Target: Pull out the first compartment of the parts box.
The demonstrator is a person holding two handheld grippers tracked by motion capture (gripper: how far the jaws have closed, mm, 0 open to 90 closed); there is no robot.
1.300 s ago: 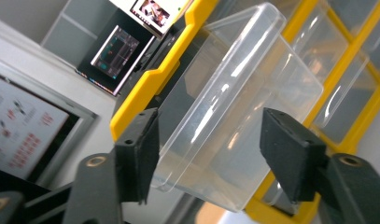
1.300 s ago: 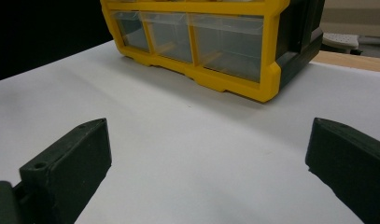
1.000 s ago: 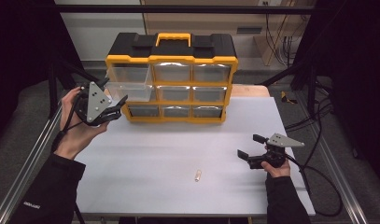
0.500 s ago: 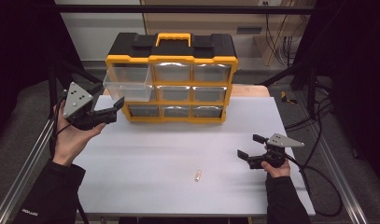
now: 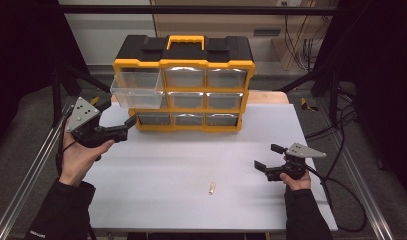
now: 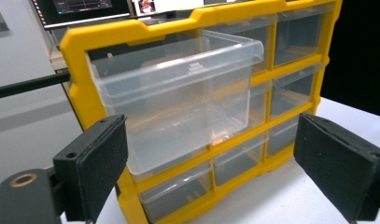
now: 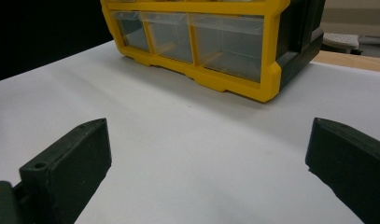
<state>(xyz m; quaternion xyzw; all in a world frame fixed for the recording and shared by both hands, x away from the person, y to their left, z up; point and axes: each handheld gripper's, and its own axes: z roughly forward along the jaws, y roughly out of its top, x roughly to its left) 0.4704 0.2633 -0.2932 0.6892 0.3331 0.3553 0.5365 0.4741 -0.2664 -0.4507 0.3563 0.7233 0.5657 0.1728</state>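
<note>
A yellow and black drawer cabinet [image 5: 183,65] stands at the back of the white table. Its clear top-left drawer [image 5: 137,89] [image 6: 178,93] is pulled out and looks empty. My left gripper [image 5: 129,126] [image 6: 208,126] hangs below and left of that drawer, apart from it. Its jaws have just been opening and stand open with nothing between them. My right gripper [image 5: 267,156] [image 7: 208,126] rests open low over the table at the right, pointing toward the cabinet. A small beige peg [image 5: 211,188] lies on the table near the front, left of the right gripper.
The other cabinet drawers [image 5: 185,100] [image 7: 225,42] are pushed in. The white table top [image 5: 191,150] ends at a wooden edge behind the cabinet. Metal rails [image 5: 31,170] run along the left side, and cables [image 5: 341,185] trail at the right.
The left gripper has let go of the drawer front, opened, and drawn back down and away from it. The drawer stays pulled out. The right gripper has not moved.
</note>
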